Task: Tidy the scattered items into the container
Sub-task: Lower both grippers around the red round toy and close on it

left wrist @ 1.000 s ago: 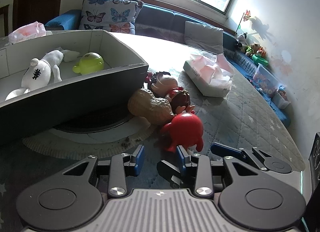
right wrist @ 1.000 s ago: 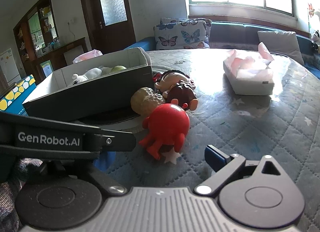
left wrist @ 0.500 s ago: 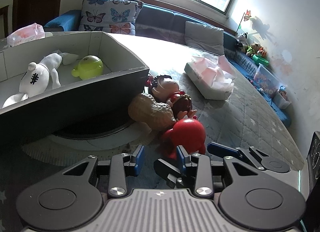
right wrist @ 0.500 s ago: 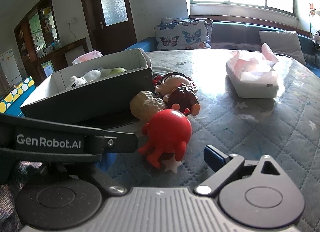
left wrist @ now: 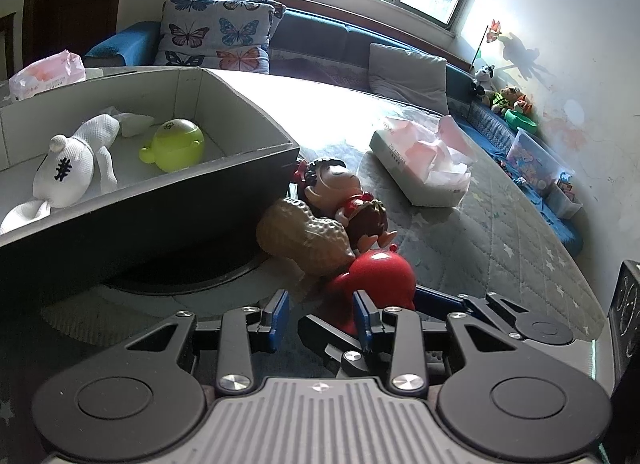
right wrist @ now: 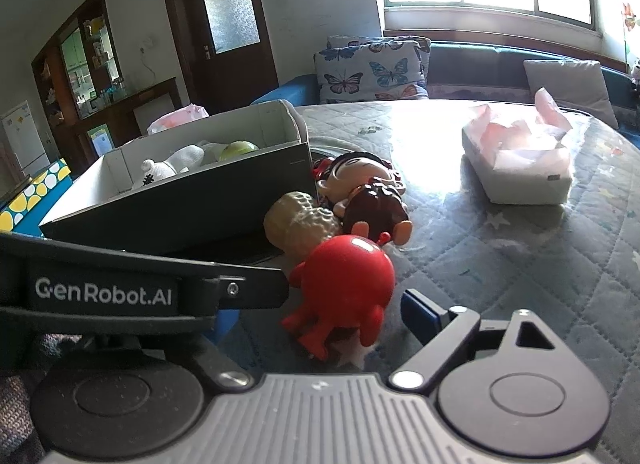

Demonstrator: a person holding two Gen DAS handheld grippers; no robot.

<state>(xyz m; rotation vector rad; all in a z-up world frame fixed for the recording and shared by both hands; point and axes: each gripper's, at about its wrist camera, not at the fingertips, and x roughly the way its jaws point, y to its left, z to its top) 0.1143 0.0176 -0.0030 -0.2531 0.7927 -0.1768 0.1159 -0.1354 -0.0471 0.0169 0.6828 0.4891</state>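
A red toy (right wrist: 346,278) with stubby legs lies on the quilted desk (right wrist: 520,264), the nearest of a small heap; the right tool (right wrist: 320,314) reaches around it, jaws wide and closing, the toy between them and the blue pads not yet pressing on it. Touching the red toy on its far side are a tan peanut-shaped toy (right wrist: 300,221) and a doll (right wrist: 360,187) with dark hair, both lying against the near corner of a dark cardboard box (right wrist: 180,203). Inside the box rest a white knitted soft toy (left wrist: 70,167) and a lime-green round toy (left wrist: 176,141), side by side on its pale floor. The left tool (left wrist: 320,314) hangs just short of the red toy, its jaws a little apart and holding nothing. Farther toward the desk's far right edge, well apart from the heap, stands an open tissue pack (right wrist: 520,167) with pink sheets spilling out. Beyond the desk a butterfly-print cushion (left wrist: 216,37) leans on a blue sofa under a bright window.
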